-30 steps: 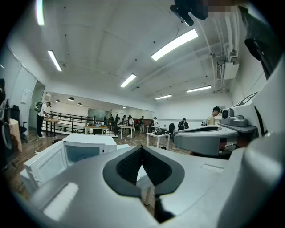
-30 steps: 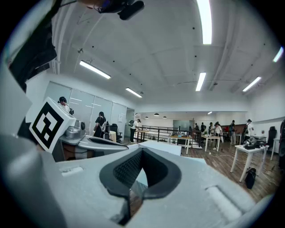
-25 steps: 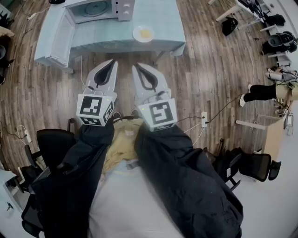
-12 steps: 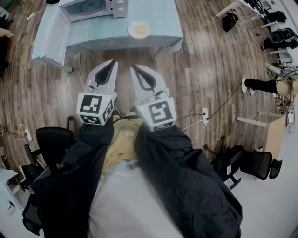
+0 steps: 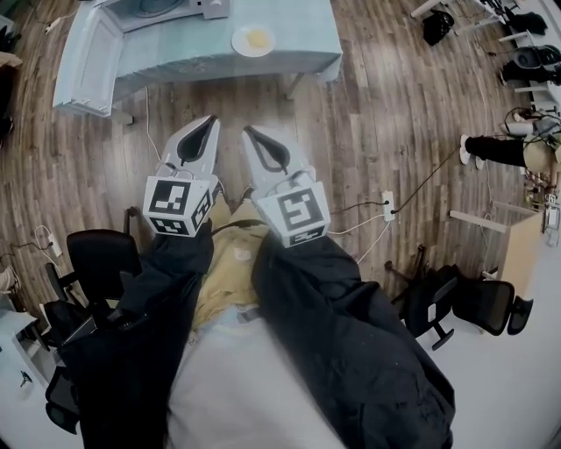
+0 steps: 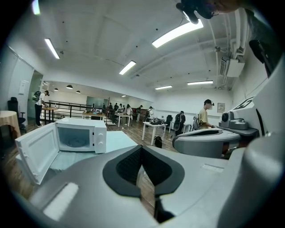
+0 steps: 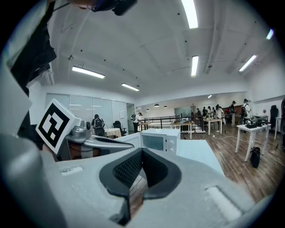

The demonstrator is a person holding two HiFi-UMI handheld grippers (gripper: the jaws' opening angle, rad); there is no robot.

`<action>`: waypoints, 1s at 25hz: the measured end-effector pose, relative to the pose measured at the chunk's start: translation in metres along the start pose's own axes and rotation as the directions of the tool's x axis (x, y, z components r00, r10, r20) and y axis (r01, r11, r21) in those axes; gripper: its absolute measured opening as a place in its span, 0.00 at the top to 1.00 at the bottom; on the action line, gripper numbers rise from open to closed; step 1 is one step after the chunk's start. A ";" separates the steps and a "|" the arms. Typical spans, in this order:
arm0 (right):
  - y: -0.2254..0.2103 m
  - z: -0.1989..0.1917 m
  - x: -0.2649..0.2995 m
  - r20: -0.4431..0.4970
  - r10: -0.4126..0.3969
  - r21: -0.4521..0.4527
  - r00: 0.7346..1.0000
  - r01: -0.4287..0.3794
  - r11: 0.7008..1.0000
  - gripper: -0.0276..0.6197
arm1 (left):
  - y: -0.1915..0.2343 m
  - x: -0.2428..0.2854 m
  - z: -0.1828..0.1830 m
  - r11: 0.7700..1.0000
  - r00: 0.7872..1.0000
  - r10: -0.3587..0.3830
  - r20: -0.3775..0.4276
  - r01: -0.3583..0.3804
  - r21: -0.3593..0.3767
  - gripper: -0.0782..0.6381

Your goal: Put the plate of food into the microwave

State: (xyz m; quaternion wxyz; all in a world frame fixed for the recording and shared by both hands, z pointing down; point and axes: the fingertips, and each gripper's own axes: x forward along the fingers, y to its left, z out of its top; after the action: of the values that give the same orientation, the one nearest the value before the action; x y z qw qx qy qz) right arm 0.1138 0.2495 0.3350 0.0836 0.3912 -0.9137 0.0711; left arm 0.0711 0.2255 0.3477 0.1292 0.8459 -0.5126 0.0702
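Observation:
A white plate (image 5: 253, 39) with yellow food lies on the pale blue table (image 5: 298, 35) at the top of the head view. To its left stands the white microwave (image 5: 166, 7) with its door (image 5: 85, 61) swung open; the inside looks empty in the left gripper view, where the microwave (image 6: 82, 136) stands ahead on the left. My left gripper (image 5: 210, 120) and right gripper (image 5: 248, 131) hang side by side over the wooden floor, well short of the table. Both are shut with nothing between them. The plate is hidden in both gripper views.
Black office chairs (image 5: 96, 259) (image 5: 465, 302) stand to either side of me. A power strip (image 5: 386, 203) and cables lie on the floor to the right. A person's legs (image 5: 495, 149) show at the far right. More tables and people stand beyond the microwave (image 7: 160, 140).
The table, plate and microwave have slid up and left in the head view. Both grippers stay side by side and shut.

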 end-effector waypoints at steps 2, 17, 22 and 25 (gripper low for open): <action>-0.003 -0.004 0.005 -0.010 0.002 0.004 1.000 -0.002 1.000 0.96 | 0.004 0.005 -0.003 1.000 1.000 -0.002 -0.008 0.002 -0.007 0.90; -0.048 0.020 0.107 -0.037 -0.085 -0.021 0.996 0.084 0.996 0.96 | 0.087 0.086 0.026 0.994 0.995 -0.101 0.011 0.101 -0.029 0.90; -0.055 0.027 0.125 -0.049 -0.098 -0.021 0.994 0.097 0.995 0.96 | 0.099 0.099 0.037 0.991 0.991 -0.131 0.010 0.132 -0.034 0.90; -0.055 0.029 0.141 -0.062 -0.101 -0.018 0.993 0.100 0.995 0.96 | 0.114 0.104 0.037 0.989 0.990 -0.143 -0.001 0.143 -0.045 0.90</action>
State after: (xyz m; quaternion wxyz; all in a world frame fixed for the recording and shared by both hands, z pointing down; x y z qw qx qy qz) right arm 0.0546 0.1069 0.3401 0.1185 0.4337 -0.8903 0.0723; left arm 0.0179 0.0760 0.3548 0.1542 0.8772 -0.4518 0.0510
